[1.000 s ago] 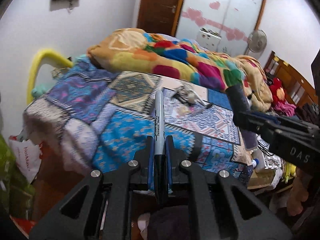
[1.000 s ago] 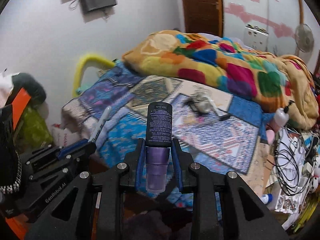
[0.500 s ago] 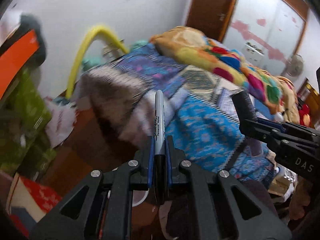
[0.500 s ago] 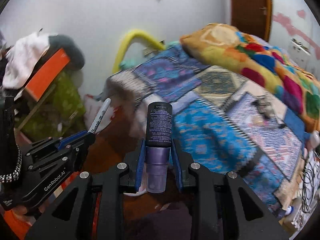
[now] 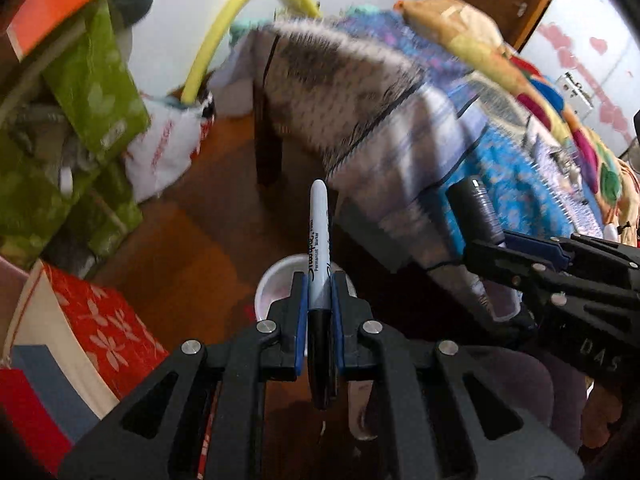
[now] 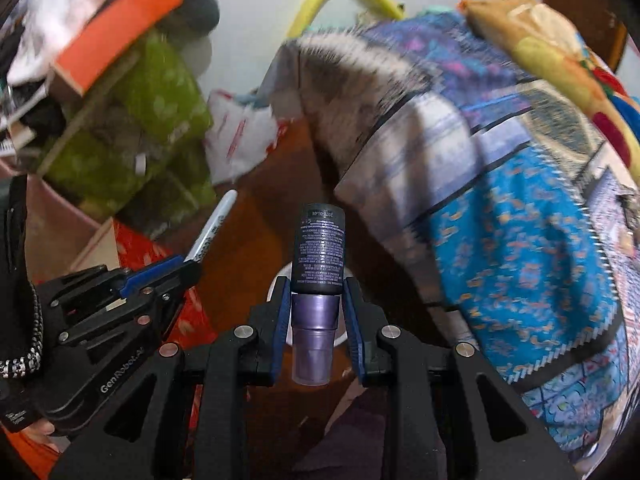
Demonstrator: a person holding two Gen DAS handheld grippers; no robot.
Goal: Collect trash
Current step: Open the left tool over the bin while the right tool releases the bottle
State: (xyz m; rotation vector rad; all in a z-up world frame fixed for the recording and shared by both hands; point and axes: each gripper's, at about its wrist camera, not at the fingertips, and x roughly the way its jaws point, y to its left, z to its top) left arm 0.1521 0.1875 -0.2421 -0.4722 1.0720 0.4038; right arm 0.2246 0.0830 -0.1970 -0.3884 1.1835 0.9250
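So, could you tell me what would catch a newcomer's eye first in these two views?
Probably the white marker clamped upright in the left gripper, dead centre of the left wrist view, and the dark purple-capped bottle pinched in the right gripper. Both hang over a white round container on the brown floor. Behind them, the bright blue patterned bedspread fills the right side.

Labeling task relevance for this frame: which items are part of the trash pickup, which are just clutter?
Job:
- marker in left gripper
- dark bottle in right gripper
- white container on the floor below, likely the bin

Clutter:
- patterned bedspread
- green packs
- red floral box
- yellow tube
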